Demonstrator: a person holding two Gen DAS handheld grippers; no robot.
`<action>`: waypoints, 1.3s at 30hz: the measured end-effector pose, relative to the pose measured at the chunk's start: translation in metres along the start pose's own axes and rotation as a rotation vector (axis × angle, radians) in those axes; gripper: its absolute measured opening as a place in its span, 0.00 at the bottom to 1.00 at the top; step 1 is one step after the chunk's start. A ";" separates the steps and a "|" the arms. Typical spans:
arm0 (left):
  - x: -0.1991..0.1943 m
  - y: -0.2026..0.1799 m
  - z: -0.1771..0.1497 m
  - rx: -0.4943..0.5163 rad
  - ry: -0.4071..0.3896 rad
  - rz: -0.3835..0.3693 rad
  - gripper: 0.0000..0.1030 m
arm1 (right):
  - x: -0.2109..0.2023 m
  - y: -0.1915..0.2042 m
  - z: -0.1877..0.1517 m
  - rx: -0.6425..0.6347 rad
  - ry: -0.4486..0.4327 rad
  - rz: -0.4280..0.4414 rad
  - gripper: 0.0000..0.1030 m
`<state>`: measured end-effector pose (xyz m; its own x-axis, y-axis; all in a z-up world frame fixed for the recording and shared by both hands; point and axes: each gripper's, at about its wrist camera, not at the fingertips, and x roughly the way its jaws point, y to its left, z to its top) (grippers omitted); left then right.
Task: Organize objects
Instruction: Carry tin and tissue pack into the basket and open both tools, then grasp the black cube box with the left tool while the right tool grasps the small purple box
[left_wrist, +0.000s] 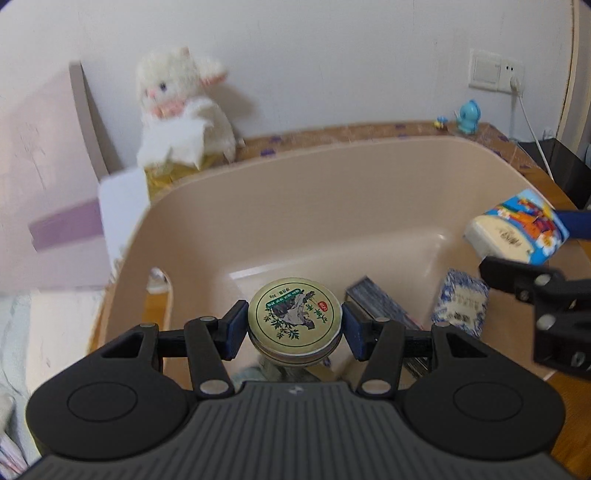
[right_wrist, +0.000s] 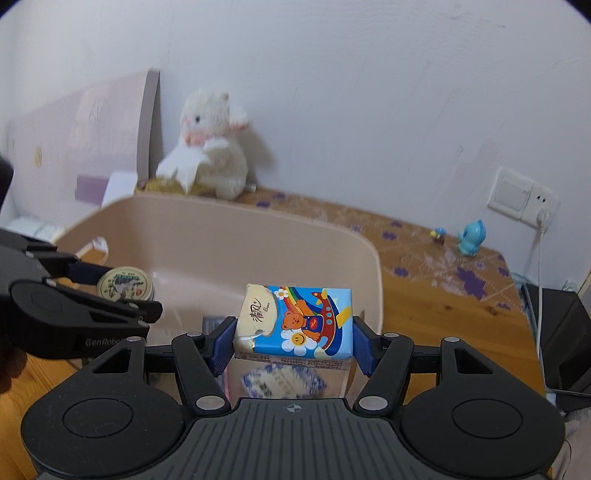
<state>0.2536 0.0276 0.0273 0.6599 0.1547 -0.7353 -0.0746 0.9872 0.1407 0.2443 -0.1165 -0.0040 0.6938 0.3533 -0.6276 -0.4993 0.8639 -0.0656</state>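
My left gripper (left_wrist: 294, 325) is shut on a round gold tin (left_wrist: 294, 317) with a green plant label, held above the near side of a beige plastic bin (left_wrist: 332, 184). My right gripper (right_wrist: 293, 339) is shut on a blue cartoon tissue pack (right_wrist: 295, 321), held above the bin's right near corner (right_wrist: 369, 266). In the left wrist view the tissue pack (left_wrist: 517, 230) shows at the right, and in the right wrist view the tin (right_wrist: 125, 284) shows at the left. Inside the bin lie a blue-white patterned tissue pack (left_wrist: 461, 306) and a dark flat box (left_wrist: 380, 306).
A white plush toy (left_wrist: 184, 107) sits on a gold tissue box behind the bin against the wall. A small blue figure (right_wrist: 471, 236) stands on the wooden table (right_wrist: 443, 295) near a wall socket (right_wrist: 521, 195). A black box (right_wrist: 565, 332) stands at the table's right.
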 end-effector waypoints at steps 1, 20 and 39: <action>0.002 0.000 -0.001 -0.003 0.013 -0.002 0.55 | 0.003 0.001 -0.001 -0.008 0.014 0.001 0.60; -0.057 0.006 -0.009 -0.056 -0.099 0.013 0.86 | -0.052 -0.002 -0.002 0.019 -0.089 0.015 0.87; -0.106 0.010 -0.072 -0.050 -0.091 0.031 0.89 | -0.096 0.001 -0.070 0.013 -0.021 0.020 1.00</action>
<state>0.1293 0.0237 0.0588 0.7218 0.1831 -0.6675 -0.1314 0.9831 0.1276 0.1411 -0.1748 0.0016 0.6944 0.3783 -0.6122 -0.5067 0.8611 -0.0426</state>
